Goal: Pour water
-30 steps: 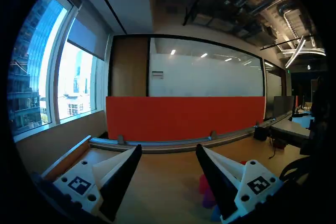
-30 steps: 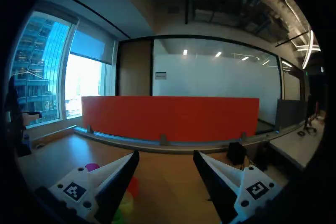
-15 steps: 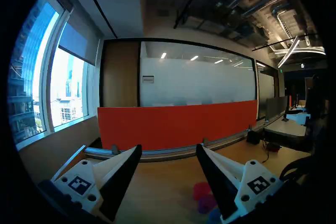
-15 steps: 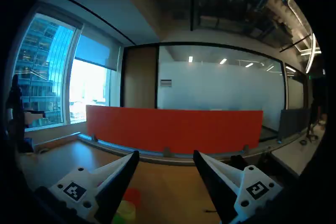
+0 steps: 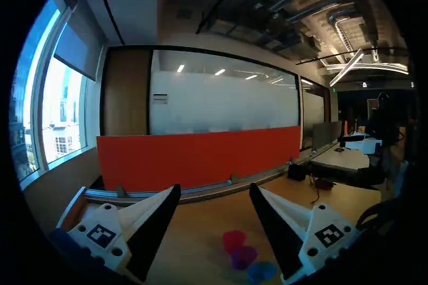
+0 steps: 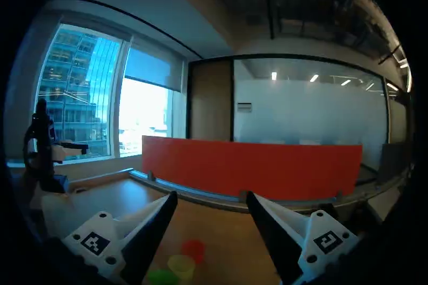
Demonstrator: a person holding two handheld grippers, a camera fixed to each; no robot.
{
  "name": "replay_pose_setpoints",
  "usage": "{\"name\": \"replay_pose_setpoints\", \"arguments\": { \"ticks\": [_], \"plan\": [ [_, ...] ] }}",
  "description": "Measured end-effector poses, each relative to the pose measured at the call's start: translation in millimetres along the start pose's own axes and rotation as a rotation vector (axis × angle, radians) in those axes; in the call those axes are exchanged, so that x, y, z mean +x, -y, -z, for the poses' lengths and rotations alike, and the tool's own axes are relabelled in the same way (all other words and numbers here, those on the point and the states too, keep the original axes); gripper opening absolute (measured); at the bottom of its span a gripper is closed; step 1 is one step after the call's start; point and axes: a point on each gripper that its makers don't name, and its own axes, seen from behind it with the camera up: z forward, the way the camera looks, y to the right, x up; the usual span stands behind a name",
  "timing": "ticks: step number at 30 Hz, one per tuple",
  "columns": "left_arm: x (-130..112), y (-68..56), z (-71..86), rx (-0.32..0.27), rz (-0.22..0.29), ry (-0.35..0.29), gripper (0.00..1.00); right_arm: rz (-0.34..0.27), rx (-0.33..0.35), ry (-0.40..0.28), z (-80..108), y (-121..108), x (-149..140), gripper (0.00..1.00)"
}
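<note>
A tall window (image 6: pixel 80 108) takes the room's left side, and an orange divider (image 5: pixel 198 156) runs along the far edge of the wooden table (image 5: pixel 198 237). A dark stand (image 6: pixel 41 151) sits at the table's left end. The left tool (image 5: pixel 213 186) hangs above the table with its 2 fingers spread wide, pinching nothing. The right tool (image 6: pixel 211 194) is likewise spread and empty.

In the left gripper view, 3 cups stand low between the fingers, packed in a short row: pink cup (image 5: pixel 234 240), purple cup (image 5: pixel 244 256), blue cup (image 5: pixel 261 271). In the right gripper view 3 more stand the same way: red cup (image 6: pixel 192 247), yellow cup (image 6: pixel 182 264), green cup (image 6: pixel 162 277).

The likely trouble is crowding. A finger lowered for 1 cup could knock its neighbour over, because they sit so close. Both tools point well above the cups, so aim at them is poor from here. A hard squeeze might buckle a light cup and spill it. A pour into so small a mouth could also miss.

Whether any cup holds water I cannot tell; no liquid surface is visible.
</note>
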Motion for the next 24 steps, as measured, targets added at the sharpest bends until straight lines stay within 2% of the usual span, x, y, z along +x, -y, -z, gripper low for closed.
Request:
{"name": "replay_pose_setpoints", "arguments": {
  "ticks": [5,11,24],
  "plan": [
    [1,-11.7,-1.2,-0.055,0.014,-0.003,0.96,-0.013,0.081,-0.007,1.5,17,6,0.99],
    [-3,-20.3,-2.9,-0.106,0.034,0.003,0.96,-0.013,0.138,0.003,1.5,29,5,0.99],
    [-24,-35.6,0.0,-0.185,0.006,0.045,0.96,0.038,0.227,0.077,-1.0,48,-25,0.99]
  ]
}}
